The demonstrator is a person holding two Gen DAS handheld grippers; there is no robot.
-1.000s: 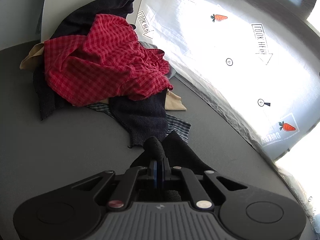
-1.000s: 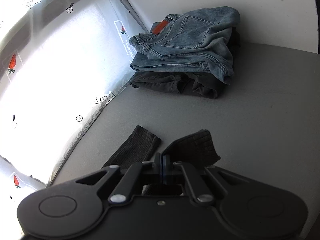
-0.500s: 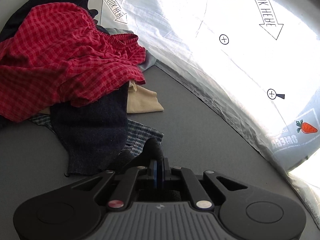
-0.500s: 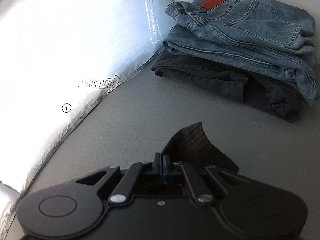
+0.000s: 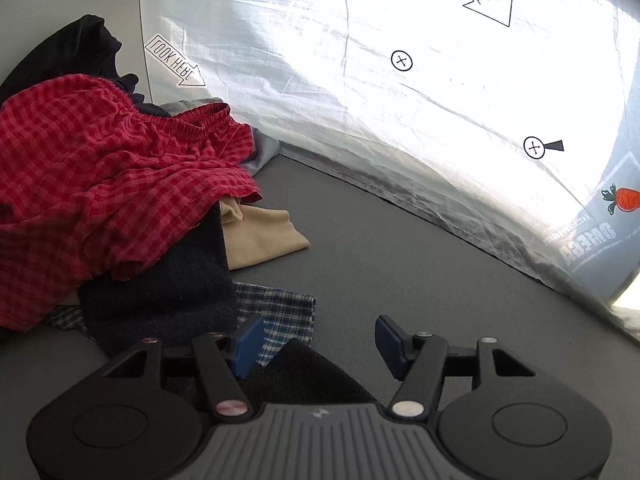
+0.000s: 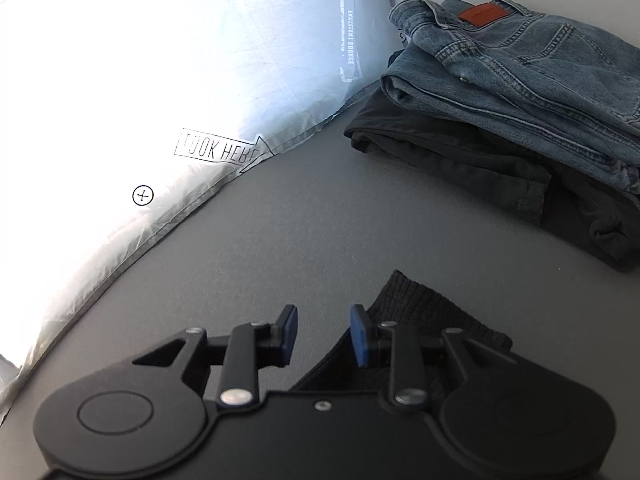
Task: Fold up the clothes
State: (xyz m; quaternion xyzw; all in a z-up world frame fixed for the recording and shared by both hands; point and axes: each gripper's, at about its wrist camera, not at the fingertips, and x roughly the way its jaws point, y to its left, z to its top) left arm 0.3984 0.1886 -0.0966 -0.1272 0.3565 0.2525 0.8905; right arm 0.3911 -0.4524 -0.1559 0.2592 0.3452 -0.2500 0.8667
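Release | dark ribbed knit garment [image 6: 424,320] is laid flat on grey table [image 6: 320,220] for folding | left gripper [image 5: 316,344] and right gripper [image 6: 323,330] jaws just opened apart, nothing clamped.

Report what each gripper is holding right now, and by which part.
Nothing. The left gripper and right gripper have just been opening; the dark garment lies loose on the grey surface, touching neither's pads.

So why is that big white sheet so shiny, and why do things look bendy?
Left wrist view: backlight blows the sheet out white, and the fisheye curves its edge. Right wrist view: the same glare washes out the sheet, while the jeans stay sharp.
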